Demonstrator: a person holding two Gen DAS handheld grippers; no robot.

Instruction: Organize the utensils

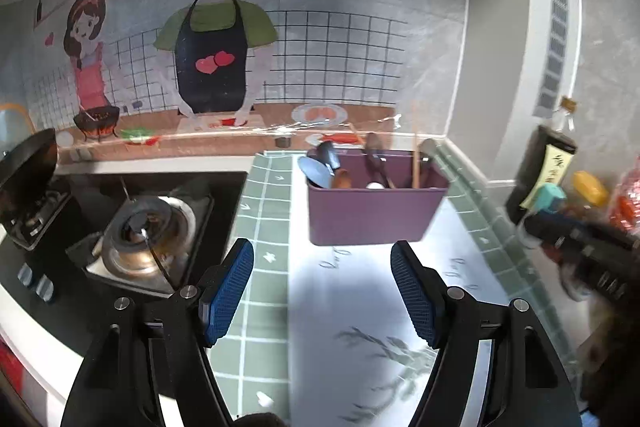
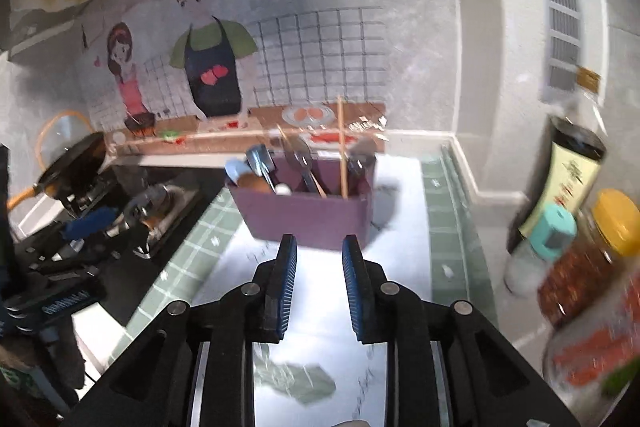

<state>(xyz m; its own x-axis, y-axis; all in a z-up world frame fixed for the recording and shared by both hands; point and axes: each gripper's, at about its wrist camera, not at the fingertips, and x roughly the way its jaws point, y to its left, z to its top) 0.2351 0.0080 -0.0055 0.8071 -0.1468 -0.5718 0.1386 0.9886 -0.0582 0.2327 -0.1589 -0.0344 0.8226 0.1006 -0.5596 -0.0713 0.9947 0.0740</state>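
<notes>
A purple utensil box (image 1: 372,213) stands on the white counter mat near the back wall, holding spoons, a dark ladle and wooden chopsticks (image 1: 416,155). My left gripper (image 1: 322,259) hovers just in front of the box, jaws wide open, nothing between the blue pads. In the right wrist view the same box (image 2: 308,215) sits ahead with its utensils (image 2: 304,163) sticking up. My right gripper (image 2: 319,251) is partly open and empty, a short way before the box. The right gripper's body (image 1: 580,251) shows blurred at the left view's right edge.
A gas stove (image 1: 136,227) with a burner and a black pan (image 1: 28,159) lies left of the green tiled strip. Bottles and jars (image 2: 576,239) crowd the right side by the wall corner. The other gripper (image 2: 80,227) shows at the left over the stove.
</notes>
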